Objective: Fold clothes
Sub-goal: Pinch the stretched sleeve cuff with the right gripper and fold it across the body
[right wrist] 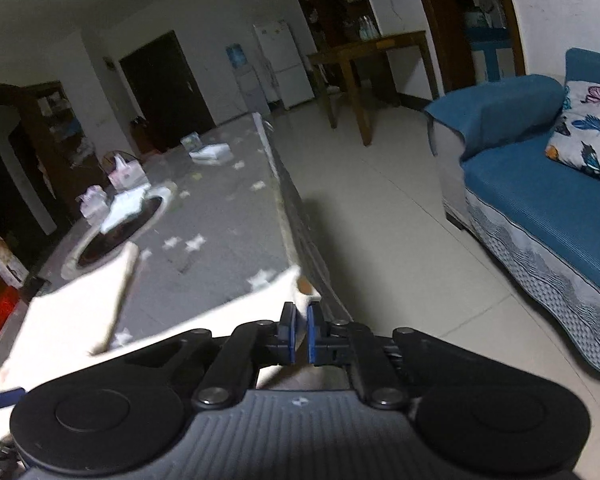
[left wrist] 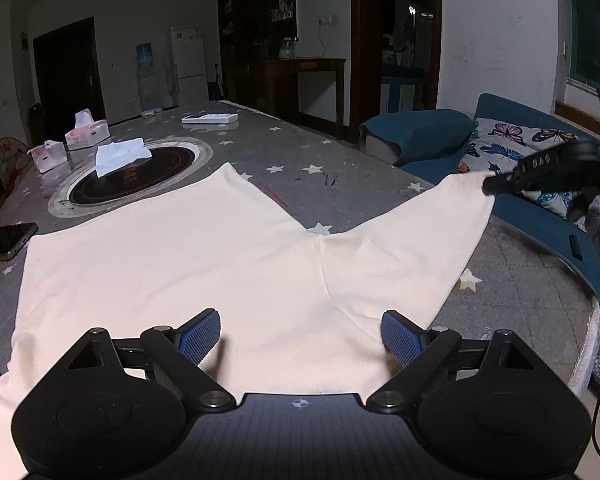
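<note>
A cream garment (left wrist: 204,264) lies spread on the grey star-patterned table (left wrist: 308,148), with two ends reaching away. My left gripper (left wrist: 300,338) hangs open just above its near part, blue pads wide apart, nothing between them. The right end of the cloth is lifted and pulled toward the table's right edge. My right gripper (left wrist: 490,184) pinches that end. In the right wrist view, the right gripper (right wrist: 300,334) is shut on the cream garment (right wrist: 76,312), a corner (right wrist: 304,290) poking past the blue pads.
On the table lie a black phone (left wrist: 6,240) at the left, a round dark inset (left wrist: 136,174) with a white cloth (left wrist: 120,156) on it, tissue packs (left wrist: 86,130) and a white flat box (left wrist: 210,119). A blue sofa (right wrist: 540,184) with a butterfly cushion (right wrist: 588,136) stands right of the table.
</note>
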Available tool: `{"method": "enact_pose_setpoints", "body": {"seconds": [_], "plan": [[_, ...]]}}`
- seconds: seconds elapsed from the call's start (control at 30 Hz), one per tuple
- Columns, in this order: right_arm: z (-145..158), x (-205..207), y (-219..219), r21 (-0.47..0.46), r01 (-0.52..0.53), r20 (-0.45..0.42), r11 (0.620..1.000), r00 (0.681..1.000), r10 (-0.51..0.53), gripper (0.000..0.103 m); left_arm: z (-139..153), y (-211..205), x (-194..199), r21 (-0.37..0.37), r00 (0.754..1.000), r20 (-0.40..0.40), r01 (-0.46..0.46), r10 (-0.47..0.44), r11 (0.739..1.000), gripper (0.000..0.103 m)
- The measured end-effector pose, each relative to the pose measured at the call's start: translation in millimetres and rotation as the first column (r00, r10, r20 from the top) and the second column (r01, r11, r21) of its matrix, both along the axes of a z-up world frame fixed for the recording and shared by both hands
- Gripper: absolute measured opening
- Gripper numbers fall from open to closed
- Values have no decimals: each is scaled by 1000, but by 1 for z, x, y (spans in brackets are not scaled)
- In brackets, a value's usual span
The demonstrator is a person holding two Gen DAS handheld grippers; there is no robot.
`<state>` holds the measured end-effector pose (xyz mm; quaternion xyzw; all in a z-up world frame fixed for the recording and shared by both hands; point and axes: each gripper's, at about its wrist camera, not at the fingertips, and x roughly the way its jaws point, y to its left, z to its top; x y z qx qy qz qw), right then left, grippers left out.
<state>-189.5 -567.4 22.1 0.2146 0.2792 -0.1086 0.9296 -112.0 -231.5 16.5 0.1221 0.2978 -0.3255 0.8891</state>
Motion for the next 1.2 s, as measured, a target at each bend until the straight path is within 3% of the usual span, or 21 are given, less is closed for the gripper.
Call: {"method": "enact_pose_setpoints", "body": {"seconds": [0.4,0.67,0.8,1.2], "plan": [[75,17,46,-53,-144,141,988,979,151,5,1,18,5,-37,999,-29,-36,35,999,91],[106,43,119,-101,-315,163,944,930,328,5,13,67,8,-93,990,-15,-141,140,986,92],[110,59,160,-109,-404,162,908,894,417,5,18,94,10,-119,980,-9,-199,199,973,92],[76,94,273,-58,-636,85,769,765,639,5,18,161,11,-147,935,-24,-353,354,924,93]]}}
